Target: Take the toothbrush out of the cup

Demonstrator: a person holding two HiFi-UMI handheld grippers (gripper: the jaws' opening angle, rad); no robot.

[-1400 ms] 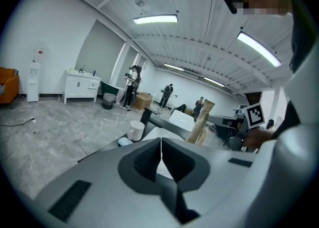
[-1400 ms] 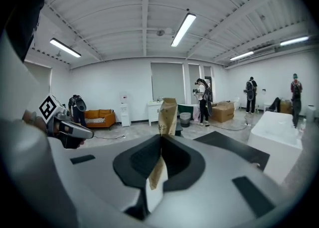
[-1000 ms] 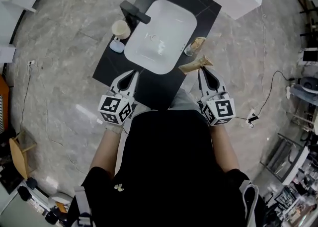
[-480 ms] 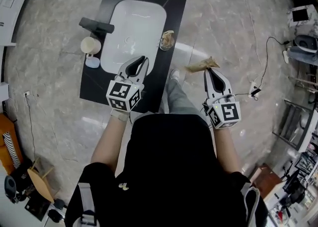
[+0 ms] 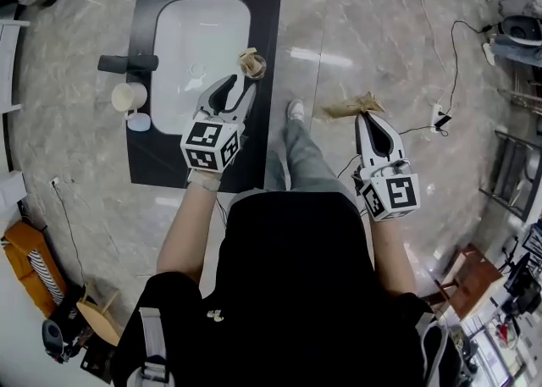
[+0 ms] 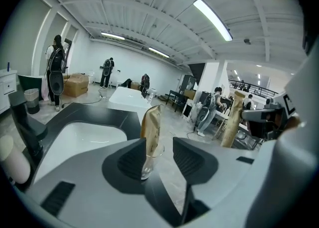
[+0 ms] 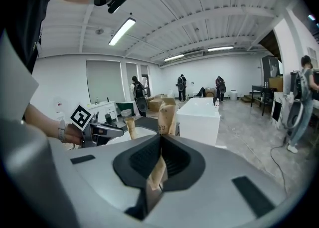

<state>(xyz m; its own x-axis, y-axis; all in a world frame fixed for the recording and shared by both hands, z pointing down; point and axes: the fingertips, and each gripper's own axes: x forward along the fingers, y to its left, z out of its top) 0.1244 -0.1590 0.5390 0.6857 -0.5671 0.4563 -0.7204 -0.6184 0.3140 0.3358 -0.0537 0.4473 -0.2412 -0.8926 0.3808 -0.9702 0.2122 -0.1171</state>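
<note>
A glass cup [image 5: 252, 64] stands on the black counter [image 5: 161, 161] by the basin's right edge, with a brown paper-wrapped toothbrush [image 6: 150, 121] upright in it. My left gripper [image 5: 236, 86] points at the cup [image 6: 152, 158], which shows just ahead of the tips, partly behind the left jaw. Its jaws are opening and nothing is pressed between them. Out over the floor to the right, my right gripper [image 5: 370, 118] is shut on a second paper-wrapped toothbrush [image 5: 351, 106]. That wrapper [image 7: 157, 172] runs up from between the pads.
A white basin [image 5: 196, 38] is set into the counter, with a black faucet [image 5: 127, 63], a beige mug [image 5: 129, 96] and a pale soap dish [image 5: 138, 121] to its left. The person's shoe [image 5: 295, 110] and a floor cable with plug strip [image 5: 439, 114] lie between and right of the grippers.
The left gripper has gone from the counter's front edge up to the cup and its jaws have opened. The right gripper has carried its wrapped toothbrush away from the counter, out over the floor.
</note>
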